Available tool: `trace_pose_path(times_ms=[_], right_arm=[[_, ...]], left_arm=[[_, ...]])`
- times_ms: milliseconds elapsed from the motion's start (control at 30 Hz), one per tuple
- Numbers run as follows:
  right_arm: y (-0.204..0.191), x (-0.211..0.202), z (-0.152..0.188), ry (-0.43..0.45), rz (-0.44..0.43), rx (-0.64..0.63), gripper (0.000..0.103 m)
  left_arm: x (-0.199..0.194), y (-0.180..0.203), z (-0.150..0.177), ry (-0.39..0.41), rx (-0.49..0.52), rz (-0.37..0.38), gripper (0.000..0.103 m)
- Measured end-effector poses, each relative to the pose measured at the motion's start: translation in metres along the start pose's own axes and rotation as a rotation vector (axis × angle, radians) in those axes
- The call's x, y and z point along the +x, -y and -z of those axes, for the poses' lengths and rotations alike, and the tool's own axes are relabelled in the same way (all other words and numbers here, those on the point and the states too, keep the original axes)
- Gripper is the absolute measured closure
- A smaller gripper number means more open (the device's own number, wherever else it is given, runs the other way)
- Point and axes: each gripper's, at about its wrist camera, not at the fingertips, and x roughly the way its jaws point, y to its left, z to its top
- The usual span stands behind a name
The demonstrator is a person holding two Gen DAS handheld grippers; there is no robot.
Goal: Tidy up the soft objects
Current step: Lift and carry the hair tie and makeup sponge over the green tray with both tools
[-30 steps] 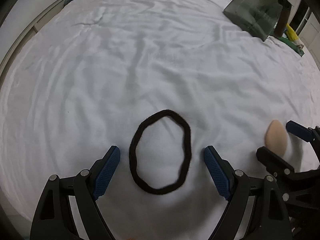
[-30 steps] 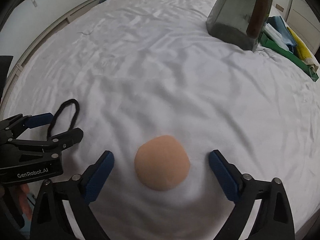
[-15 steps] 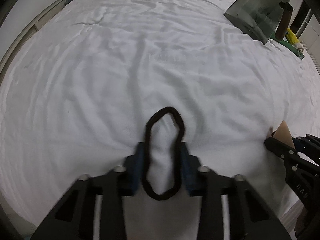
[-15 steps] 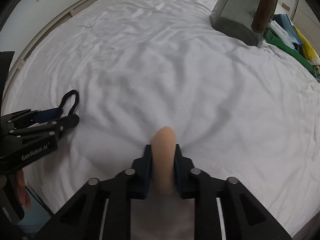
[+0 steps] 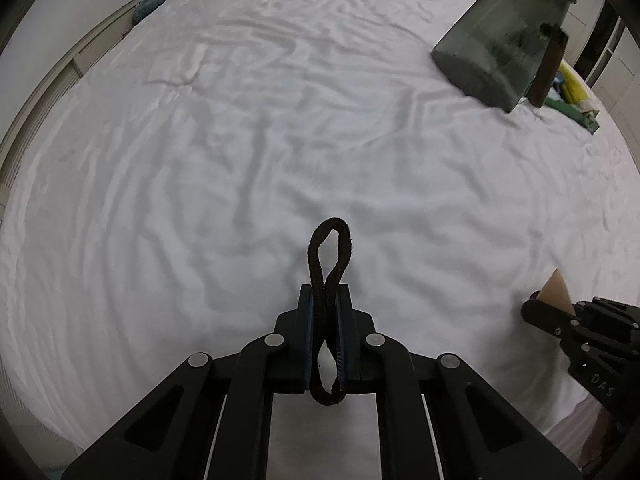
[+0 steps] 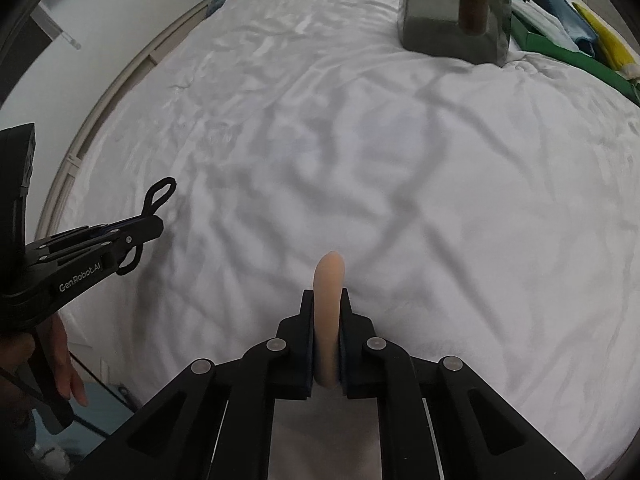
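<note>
Black, fuzzy fabric hair-tie loop [image 5: 329,276] is pinched flat between the blue-padded fingers [image 5: 307,334] of the left gripper [image 5: 325,294], which have just closed on it. The squeeze gives the loop a figure-eight shape: a narrow eye stands out past the fingertips, a smaller bight hangs behind them. In the right wrist view the loop [image 6: 160,194] sits clear above the bedsheet.

Peach, smooth, foam-like soft pad [image 6: 329,304] is clamped edge-on in the right gripper [image 6: 326,300], whose fingers [image 6: 306,332] have likewise just closed on it. Its rounded tip protrudes beyond them; the compressed body looks thin and upright.

Under both lies the bed's white cotton-like sheet [image 5: 280,128], finely wrinkled with ridged creases. A dark grey translucent plastic bin [image 5: 502,46] with tapered walls stands at the far right of the bed. Beside it is a green tray [image 6: 576,54] holding blue and yellow folded items, material unclear.
</note>
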Motion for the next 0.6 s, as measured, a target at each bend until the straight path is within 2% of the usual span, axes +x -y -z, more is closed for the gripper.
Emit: trace_pose_path(times_ms=[200, 400, 600], right_arm=[[0.035, -0.038, -0.015, 0.048, 0.01, 0.004, 0.095], [0.103, -0.081, -0.04, 0.106, 0.078, 0.021, 0.095], [0.19, -0.13, -0.085, 0.174, 0.186, 0.015, 0.095]], left_arm=[[-0.024, 0.043, -0.023, 0.026, 0.051, 0.036, 0.096], [-0.04, 0.124, -0.061, 0.06, 0.114, 0.122, 0.096], [-0.053, 0.224, -0.116, 0.118, 0.165, 0.228, 0.096]])
